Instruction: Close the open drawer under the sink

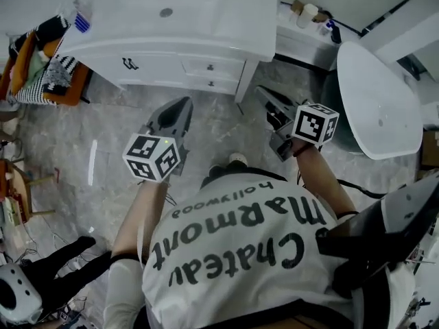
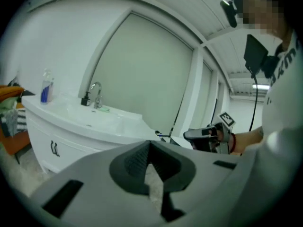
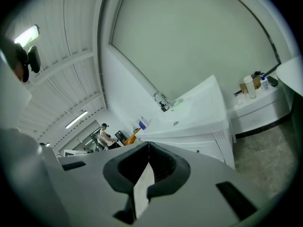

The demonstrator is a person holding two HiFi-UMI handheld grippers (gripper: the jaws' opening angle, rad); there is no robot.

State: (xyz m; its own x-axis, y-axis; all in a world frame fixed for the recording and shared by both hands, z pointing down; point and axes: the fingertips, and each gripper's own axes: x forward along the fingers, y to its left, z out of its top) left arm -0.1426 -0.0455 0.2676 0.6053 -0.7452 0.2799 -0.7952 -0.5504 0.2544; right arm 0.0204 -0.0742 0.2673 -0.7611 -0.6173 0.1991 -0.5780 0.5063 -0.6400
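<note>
A white vanity (image 1: 171, 40) with a sink stands at the top of the head view. It has a cabinet door with black handles (image 1: 130, 64) and two small drawers with dark knobs (image 1: 210, 68) at its right. Neither drawer juts out noticeably from the cabinet front here. My left gripper (image 1: 180, 104) is shut and empty, in the air a little in front of the cabinet. My right gripper (image 1: 263, 92) hovers near the vanity's right corner, also shut and empty. In the left gripper view the jaws (image 2: 149, 144) meet below the vanity (image 2: 71, 122). The right gripper view shows closed jaws (image 3: 148, 146) before the vanity (image 3: 199, 119).
A white oval lid (image 1: 377, 101) lies to the right. A low white shelf with bottles (image 1: 309, 16) stands beside the vanity. An orange chair piled with clothes (image 1: 41, 67) is at the left. A dark sleeve and a white headset (image 1: 17, 293) are at the bottom left. The floor is grey marble.
</note>
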